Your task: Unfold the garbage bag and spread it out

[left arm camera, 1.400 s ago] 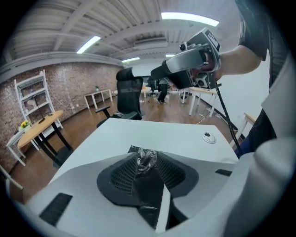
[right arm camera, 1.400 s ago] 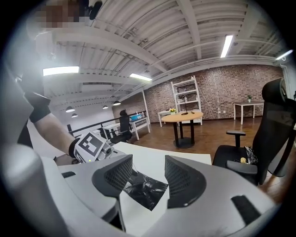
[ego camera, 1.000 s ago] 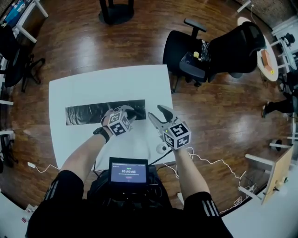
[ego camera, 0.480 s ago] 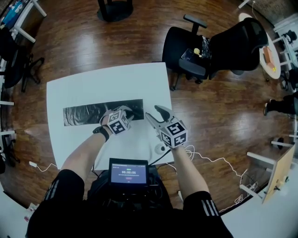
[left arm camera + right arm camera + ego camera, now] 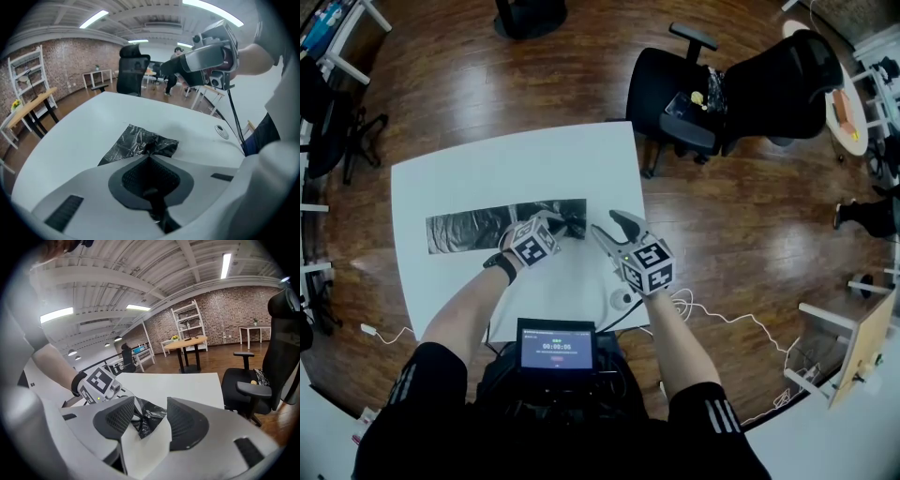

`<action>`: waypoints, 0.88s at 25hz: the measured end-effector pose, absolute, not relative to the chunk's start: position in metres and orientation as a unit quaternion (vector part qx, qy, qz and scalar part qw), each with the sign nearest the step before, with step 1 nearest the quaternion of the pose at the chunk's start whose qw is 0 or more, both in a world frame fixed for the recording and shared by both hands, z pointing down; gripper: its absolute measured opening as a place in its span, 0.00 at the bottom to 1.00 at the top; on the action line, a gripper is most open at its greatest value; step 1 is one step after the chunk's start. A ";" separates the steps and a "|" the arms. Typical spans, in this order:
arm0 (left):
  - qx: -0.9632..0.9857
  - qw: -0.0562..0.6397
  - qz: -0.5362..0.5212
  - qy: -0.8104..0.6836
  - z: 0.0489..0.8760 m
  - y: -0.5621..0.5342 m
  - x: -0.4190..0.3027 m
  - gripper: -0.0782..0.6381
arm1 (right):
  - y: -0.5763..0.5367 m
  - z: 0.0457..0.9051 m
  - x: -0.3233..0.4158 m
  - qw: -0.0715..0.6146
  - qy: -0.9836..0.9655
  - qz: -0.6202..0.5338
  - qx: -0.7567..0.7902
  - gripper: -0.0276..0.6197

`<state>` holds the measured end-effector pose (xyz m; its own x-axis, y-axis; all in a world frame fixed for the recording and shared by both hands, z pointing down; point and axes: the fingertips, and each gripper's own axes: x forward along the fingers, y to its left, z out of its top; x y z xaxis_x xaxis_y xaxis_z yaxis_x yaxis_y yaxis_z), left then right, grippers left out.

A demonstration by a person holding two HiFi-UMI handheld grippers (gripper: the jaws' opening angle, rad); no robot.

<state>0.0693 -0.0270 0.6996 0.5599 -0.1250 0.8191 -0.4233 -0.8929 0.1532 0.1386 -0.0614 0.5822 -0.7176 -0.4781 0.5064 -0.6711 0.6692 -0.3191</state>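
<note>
White table (image 5: 506, 169) on wood floor (image 5: 441, 84); blk office chair (image 5: 656, 94) nr far corner.

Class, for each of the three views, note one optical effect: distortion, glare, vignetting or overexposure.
Head view: the fisheye bows the edges of the white table, and the wooden floor carries glare streaks. Left gripper view: black vignette in the corners; creases on the garbage bag glint. Right gripper view: the ceiling lights blow out to pure white, and the beams curve.

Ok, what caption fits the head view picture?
Left tongs pinch one end of a folded black garbage bag on a white table; right tongs hang open nearby.
</note>
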 end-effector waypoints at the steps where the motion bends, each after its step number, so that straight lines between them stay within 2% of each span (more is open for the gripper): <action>1: 0.869 0.178 0.434 -0.161 0.697 -0.028 0.069 0.11 | -0.061 0.583 0.139 0.195 -0.892 0.249 0.322 0.40; 11: 0.901 0.286 0.267 -0.188 0.655 -0.050 0.059 0.11 | -0.051 0.593 0.131 0.199 -0.899 0.259 0.292 0.37; 22: 0.909 0.340 0.164 -0.177 0.617 -0.051 0.049 0.11 | -0.043 0.586 0.091 0.204 -0.926 0.226 0.224 0.29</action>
<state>0.0490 -0.0509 0.6172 0.8836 -0.2108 0.4182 -0.4336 -0.7057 0.5603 0.0912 -0.0426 0.5859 -0.8162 -0.3229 0.4791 -0.5076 0.7969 -0.3276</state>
